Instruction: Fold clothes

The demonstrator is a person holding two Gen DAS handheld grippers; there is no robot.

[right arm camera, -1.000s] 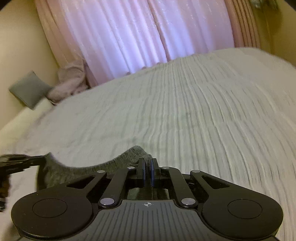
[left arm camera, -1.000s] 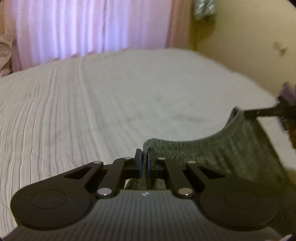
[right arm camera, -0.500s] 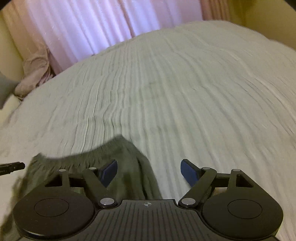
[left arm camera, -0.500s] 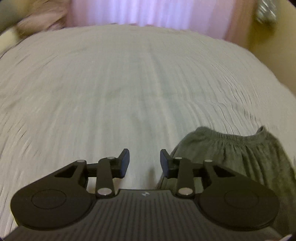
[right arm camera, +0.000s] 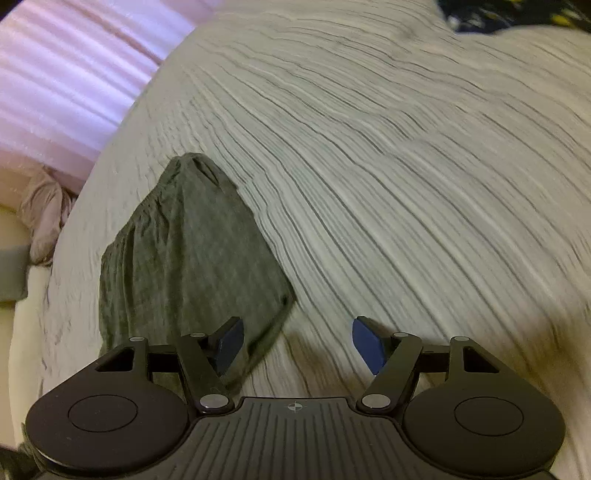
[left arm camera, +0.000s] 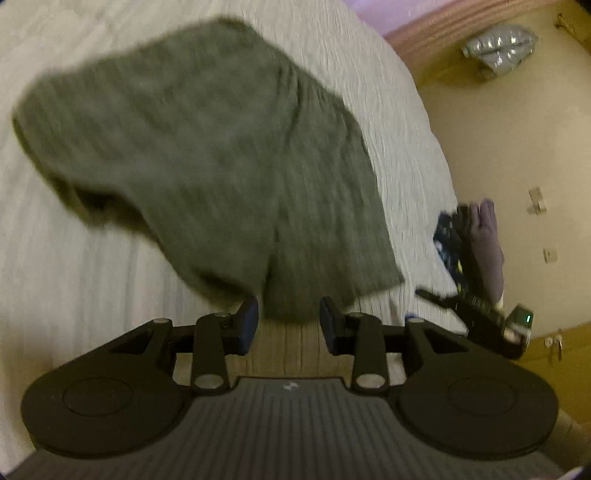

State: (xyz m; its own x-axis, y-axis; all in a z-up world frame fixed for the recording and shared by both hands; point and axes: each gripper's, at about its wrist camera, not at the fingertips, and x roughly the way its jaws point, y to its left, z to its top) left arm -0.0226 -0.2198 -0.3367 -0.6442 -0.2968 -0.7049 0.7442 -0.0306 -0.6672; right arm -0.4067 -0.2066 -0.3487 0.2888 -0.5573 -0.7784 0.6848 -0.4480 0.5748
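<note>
A pair of grey-green shorts (left arm camera: pixel 207 155) lies spread on the striped white bedspread (left arm camera: pixel 66 288), waistband away from me. My left gripper (left arm camera: pixel 289 325) is open and empty, just short of the near leg hem. In the right wrist view the shorts (right arm camera: pixel 184 251) lie to the left, and my right gripper (right arm camera: pixel 298 345) is open wide and empty, its left fingertip (right arm camera: pixel 229 341) over the near corner of the cloth. The right gripper also shows in the left wrist view (left arm camera: pixel 476 314) at the bed's right edge.
A dark patterned garment (right arm camera: pixel 509 13) lies at the far top right of the bed; it also shows in the left wrist view (left arm camera: pixel 448 240) with a purple cloth (left arm camera: pixel 487 240). Pink curtains (right arm camera: pixel 66 74) and a pinkish cloth heap (right arm camera: pixel 44 214) stand behind. A yellow wall (left arm camera: pixel 509 140) lies right.
Both grippers let go of the waistband and opened. The shorts dropped flat on the bed. Both grippers pulled back toward the leg end and now look down at the shorts.
</note>
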